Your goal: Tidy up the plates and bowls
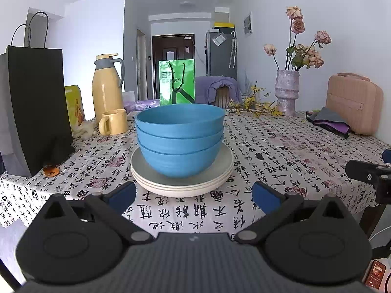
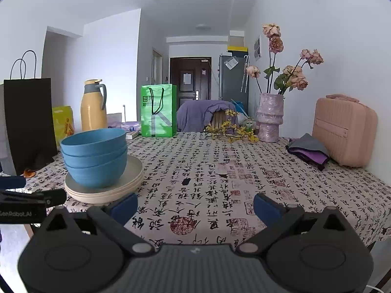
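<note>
Three blue bowls [image 1: 180,141] are nested and stand on a stack of cream plates [image 1: 180,183] on the calligraphy-print tablecloth. My left gripper [image 1: 194,199] is open just in front of the plates, with nothing between its blue fingertips. In the right wrist view the same blue bowls [image 2: 94,156] and cream plates [image 2: 105,191] sit at the left. My right gripper [image 2: 195,207] is open over bare cloth to the right of the stack, holding nothing. The left gripper's body [image 2: 24,201] shows at the left edge there.
A black paper bag [image 1: 36,112], yellow thermos [image 1: 107,85] and yellow mug [image 1: 113,122] stand at the left. A green bag [image 1: 177,81] is behind. A vase of dried flowers [image 1: 287,92], folded cloths [image 1: 330,122] and a pink case [image 1: 354,102] are at the right.
</note>
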Motion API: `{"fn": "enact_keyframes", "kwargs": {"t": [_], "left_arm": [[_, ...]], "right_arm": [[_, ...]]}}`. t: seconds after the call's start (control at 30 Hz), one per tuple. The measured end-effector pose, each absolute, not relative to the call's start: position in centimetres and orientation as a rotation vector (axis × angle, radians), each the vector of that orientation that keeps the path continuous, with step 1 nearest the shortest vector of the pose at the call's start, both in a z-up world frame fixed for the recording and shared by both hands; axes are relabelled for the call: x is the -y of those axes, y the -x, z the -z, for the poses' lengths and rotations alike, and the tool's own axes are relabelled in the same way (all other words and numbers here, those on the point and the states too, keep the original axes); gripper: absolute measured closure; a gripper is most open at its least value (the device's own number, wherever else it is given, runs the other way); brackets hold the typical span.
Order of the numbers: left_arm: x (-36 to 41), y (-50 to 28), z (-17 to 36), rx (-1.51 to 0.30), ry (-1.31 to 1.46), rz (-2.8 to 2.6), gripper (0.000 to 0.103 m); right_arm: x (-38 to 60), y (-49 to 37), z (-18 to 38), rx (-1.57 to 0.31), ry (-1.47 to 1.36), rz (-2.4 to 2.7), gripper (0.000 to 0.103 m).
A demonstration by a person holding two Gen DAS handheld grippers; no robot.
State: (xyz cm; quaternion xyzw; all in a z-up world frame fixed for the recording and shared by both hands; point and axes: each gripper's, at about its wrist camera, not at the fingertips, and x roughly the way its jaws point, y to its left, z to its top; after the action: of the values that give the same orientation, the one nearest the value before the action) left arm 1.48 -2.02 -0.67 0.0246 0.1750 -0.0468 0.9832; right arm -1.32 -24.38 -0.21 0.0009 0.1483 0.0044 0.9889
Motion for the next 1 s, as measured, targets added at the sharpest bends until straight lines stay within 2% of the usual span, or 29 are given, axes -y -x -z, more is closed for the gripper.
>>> {"fn": "enact_keyframes", "kwargs": {"t": [1.0], "left_arm": [[1.83,-1.42,0.39,-0.344,-0.043,0.085,0.000]], "right_arm": [[24.59,1.37,0.26,-0.294,-0.008,0.001,0.001]]}}
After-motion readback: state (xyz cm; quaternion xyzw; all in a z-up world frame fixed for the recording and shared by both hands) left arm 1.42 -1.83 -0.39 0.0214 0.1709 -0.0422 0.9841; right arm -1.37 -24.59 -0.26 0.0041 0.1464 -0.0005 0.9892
